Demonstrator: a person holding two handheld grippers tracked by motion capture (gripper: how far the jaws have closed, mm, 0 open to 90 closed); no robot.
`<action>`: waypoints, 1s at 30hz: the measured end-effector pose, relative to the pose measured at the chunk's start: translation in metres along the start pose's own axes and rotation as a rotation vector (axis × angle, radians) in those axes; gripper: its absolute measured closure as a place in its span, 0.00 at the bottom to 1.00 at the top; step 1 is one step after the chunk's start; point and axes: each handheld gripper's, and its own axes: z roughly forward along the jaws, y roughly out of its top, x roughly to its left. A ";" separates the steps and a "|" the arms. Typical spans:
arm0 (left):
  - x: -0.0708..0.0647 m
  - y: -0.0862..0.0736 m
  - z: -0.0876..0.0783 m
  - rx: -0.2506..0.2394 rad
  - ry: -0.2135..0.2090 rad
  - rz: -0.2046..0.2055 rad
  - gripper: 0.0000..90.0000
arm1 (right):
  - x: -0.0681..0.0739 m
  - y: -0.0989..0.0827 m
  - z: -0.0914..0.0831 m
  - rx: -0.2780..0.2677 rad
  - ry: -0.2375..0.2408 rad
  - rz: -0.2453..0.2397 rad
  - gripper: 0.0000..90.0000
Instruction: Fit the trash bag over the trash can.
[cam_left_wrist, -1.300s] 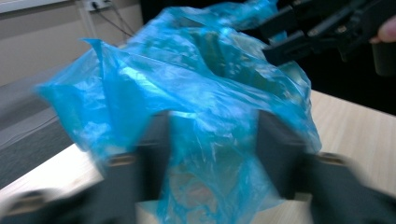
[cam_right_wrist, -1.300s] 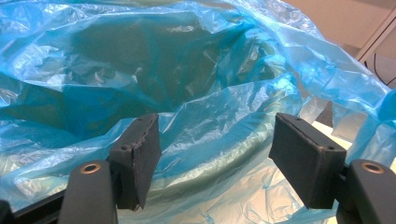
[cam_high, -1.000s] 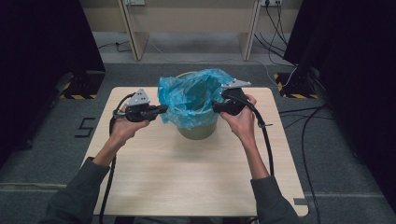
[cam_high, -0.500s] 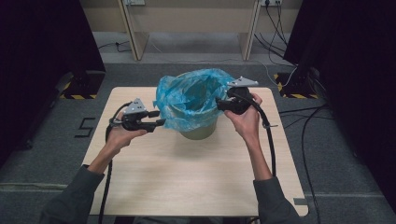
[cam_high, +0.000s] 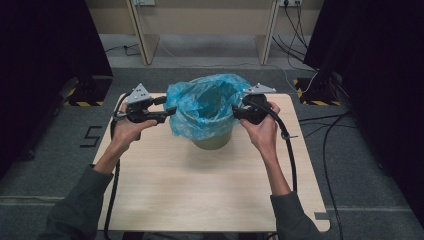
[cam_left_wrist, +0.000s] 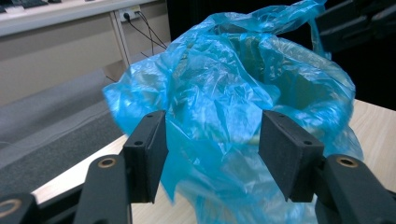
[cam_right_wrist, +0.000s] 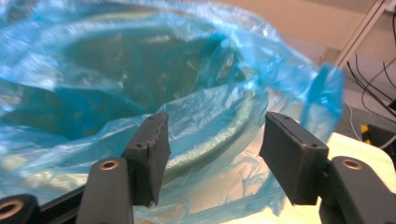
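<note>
A blue plastic bag (cam_high: 205, 107) lines a grey-green bin (cam_high: 214, 141) standing at the far middle of the wooden table (cam_high: 210, 190). The bag's mouth is spread over the bin's rim and hangs down its left side. My left gripper (cam_high: 169, 113) sits just left of the bag, open, with crumpled blue film (cam_left_wrist: 219, 116) ahead of its jaws. My right gripper (cam_high: 236, 111) is at the bag's right edge, open, its jaws on either side of the bin's rim (cam_right_wrist: 224, 140) and the film over it.
Cables (cam_high: 320, 130) trail from the grippers and across the floor at the right. Table legs (cam_high: 140, 30) and a wall stand beyond the far edge. Dark curtains flank both sides. The near half of the table is bare wood.
The left gripper has drawn the bag's left side outward and down over the rim, then opened. The bag's mouth is wider and lower than one second ago. The right gripper barely moved.
</note>
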 end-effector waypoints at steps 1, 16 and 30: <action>-0.002 0.001 0.001 0.000 -0.003 0.005 0.47 | -0.001 -0.001 0.003 0.007 -0.002 0.003 0.51; -0.016 0.028 -0.023 -0.069 0.003 0.051 0.40 | -0.041 0.014 0.051 -0.016 0.007 -0.006 0.62; -0.007 0.020 -0.014 -0.026 0.015 0.022 0.38 | 0.011 0.003 0.003 0.040 0.008 -0.032 0.39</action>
